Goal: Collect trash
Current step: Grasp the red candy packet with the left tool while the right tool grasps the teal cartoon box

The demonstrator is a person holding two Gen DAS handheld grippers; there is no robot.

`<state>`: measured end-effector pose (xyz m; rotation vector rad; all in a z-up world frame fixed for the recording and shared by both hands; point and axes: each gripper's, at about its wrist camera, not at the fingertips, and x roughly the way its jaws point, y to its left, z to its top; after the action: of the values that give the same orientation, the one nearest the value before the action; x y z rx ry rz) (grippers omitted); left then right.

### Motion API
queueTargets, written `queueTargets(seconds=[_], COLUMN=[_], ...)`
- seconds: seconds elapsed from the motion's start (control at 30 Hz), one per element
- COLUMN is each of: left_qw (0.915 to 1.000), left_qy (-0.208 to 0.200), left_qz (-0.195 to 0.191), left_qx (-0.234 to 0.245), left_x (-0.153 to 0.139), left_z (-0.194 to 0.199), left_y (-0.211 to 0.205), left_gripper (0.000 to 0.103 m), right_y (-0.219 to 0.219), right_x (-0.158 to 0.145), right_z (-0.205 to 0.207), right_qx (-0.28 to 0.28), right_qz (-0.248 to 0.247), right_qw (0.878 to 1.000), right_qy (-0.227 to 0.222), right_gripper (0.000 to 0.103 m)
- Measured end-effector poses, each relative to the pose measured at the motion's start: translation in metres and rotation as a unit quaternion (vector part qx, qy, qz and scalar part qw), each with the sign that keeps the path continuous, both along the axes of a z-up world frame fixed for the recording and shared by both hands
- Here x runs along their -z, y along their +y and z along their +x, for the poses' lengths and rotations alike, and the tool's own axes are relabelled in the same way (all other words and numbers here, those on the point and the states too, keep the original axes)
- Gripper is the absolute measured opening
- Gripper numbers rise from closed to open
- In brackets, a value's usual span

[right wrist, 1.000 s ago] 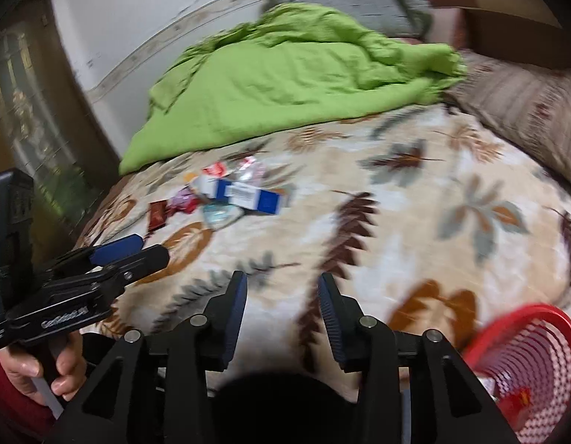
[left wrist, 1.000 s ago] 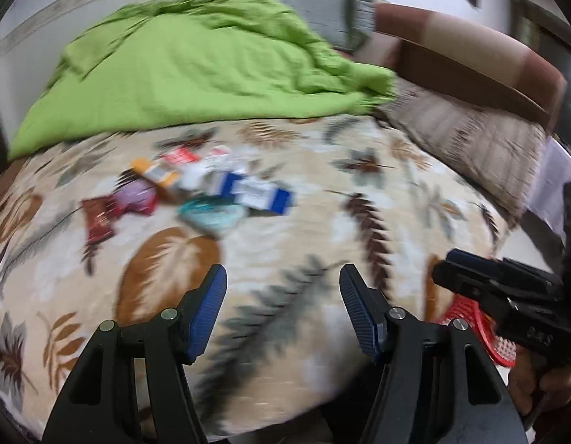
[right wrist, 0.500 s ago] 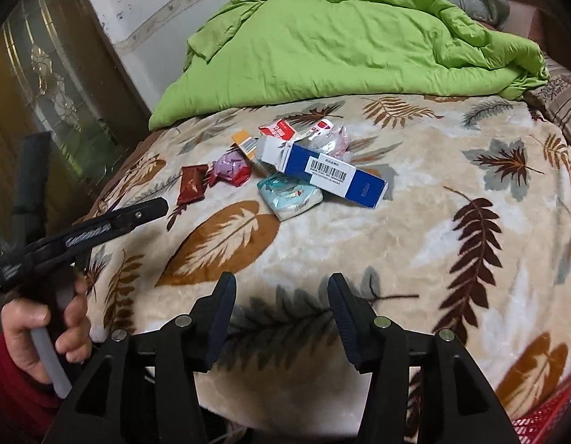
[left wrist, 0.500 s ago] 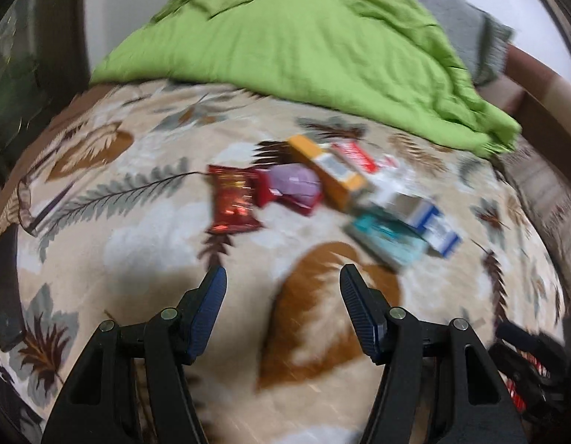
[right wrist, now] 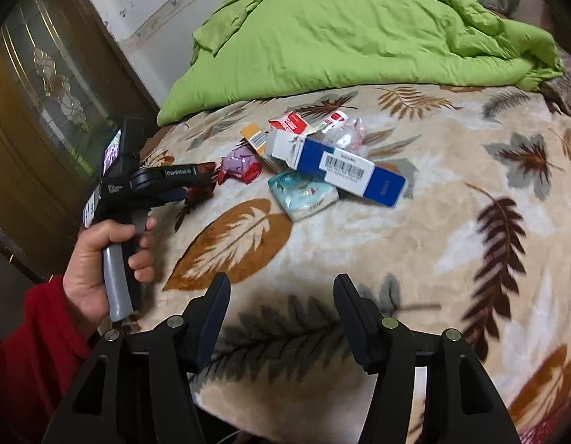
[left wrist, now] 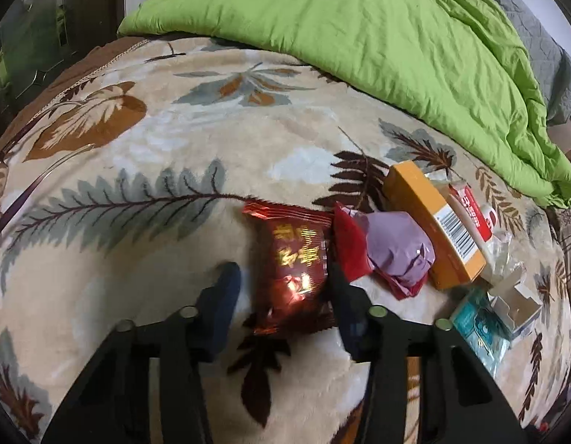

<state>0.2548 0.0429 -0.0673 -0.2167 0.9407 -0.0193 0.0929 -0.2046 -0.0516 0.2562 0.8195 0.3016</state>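
A pile of trash lies on the leaf-patterned blanket point(left wrist: 144, 229). In the left wrist view my open left gripper point(left wrist: 281, 288) straddles a dark red snack packet point(left wrist: 296, 259), one finger on each side, not closed on it. Beside it lie a crumpled purple and red wrapper point(left wrist: 392, 248), an orange box point(left wrist: 433, 222), a red and white carton point(left wrist: 474, 214) and a teal packet point(left wrist: 477, 325). In the right wrist view my right gripper point(right wrist: 281, 314) is open and empty above the blanket, short of a blue and white box point(right wrist: 344, 170) and the teal packet point(right wrist: 304, 192).
A green quilt point(left wrist: 359, 22) is heaped at the far side of the bed point(right wrist: 470, 222). A glass-panelled wooden door point(right wrist: 41, 85) stands to the left. A hand in a red sleeve holds the left gripper's handle point(right wrist: 115, 259).
My left gripper has moved forward and down onto the dark red packet, which now sits between its fingers. The right gripper has moved closer to the pile; the red basket has left its view.
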Motion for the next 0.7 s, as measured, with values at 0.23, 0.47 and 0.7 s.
queueTargets(seconds=[0.23,0.47,0.7], left_qw=[0.9995,0.9981,0.9950], left_qy=[-0.030,-0.059,-0.093], left_qz=[-0.010,-0.017,-0.007], left_qx=[0.005,0.008,0.038], left_x=[-0.002,-0.020,-0.039], left_z=[-0.014,-0.040,-0.068], left_y=[0.009,0.007,-0.012], left_gripper=[0.032,0.032,0.032], right_y=[0.014,0.014,0.027], right_x=[0.013,0.031,0.036], right_z=[0.068,0.119,0.111], right_qx=[-0.020,-0.029,-0.061], right_qz=[-0.053,-0.073,-0.051], right_qw=[0.998,0.997,0.997], right_qy=[0.010,0.016,0.022], right_gripper=[0.066,0.066,0.033])
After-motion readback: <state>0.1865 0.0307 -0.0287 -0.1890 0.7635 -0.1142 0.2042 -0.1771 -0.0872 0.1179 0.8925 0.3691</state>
